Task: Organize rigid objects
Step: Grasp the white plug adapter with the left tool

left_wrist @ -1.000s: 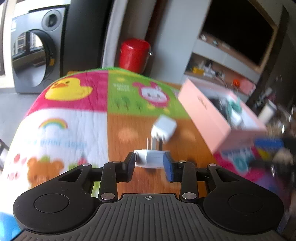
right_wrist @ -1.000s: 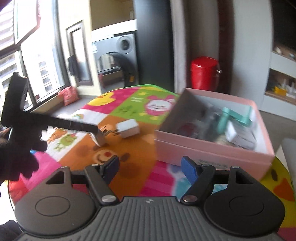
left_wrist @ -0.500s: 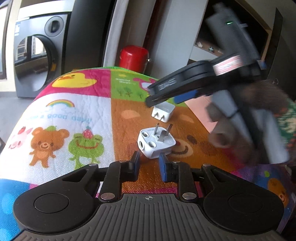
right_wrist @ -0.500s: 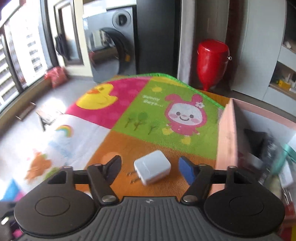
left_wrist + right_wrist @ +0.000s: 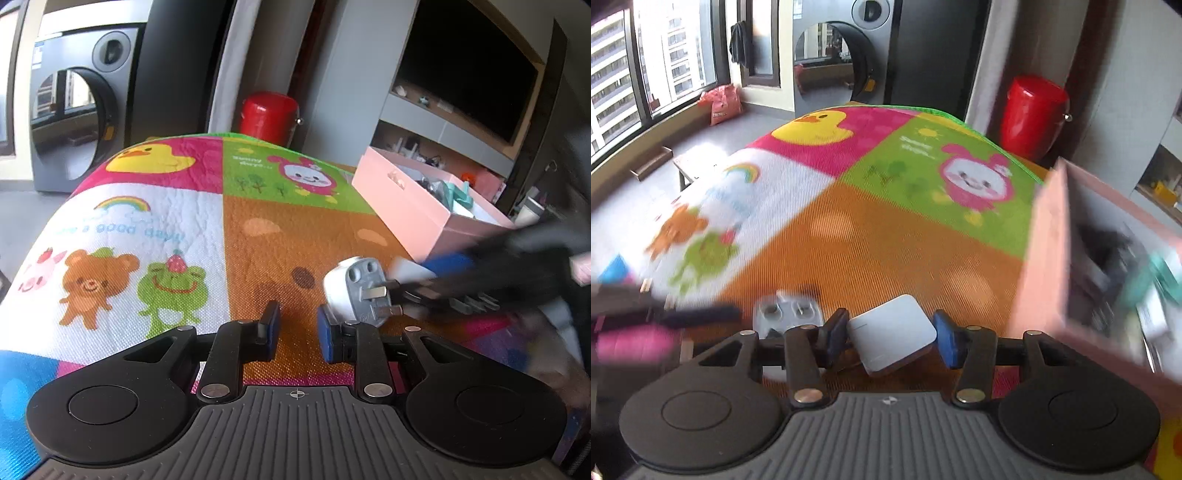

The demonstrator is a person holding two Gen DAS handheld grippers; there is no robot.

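Note:
A white three-pin plug adapter (image 5: 356,291) lies on the colourful play mat (image 5: 155,236), just right of my left gripper (image 5: 297,330), whose narrow gap is empty; it also shows blurred in the right wrist view (image 5: 788,314). My right gripper (image 5: 892,338) is shut on a white square charger (image 5: 892,338) low over the mat. In the left wrist view the right gripper's blue pad (image 5: 448,264) and the charger (image 5: 408,271) are blurred beside the adapter. The pink box (image 5: 417,214) stands at the right.
The pink box (image 5: 1089,266) holds several items, among them a teal object (image 5: 460,192). A red bin (image 5: 269,116) and a washing machine (image 5: 70,110) stand beyond the mat's far edge. Shelves with a dark screen are at the back right.
My left gripper let go of the plug adapter and drew back to its left. My right gripper came down over the white charger and closed on it.

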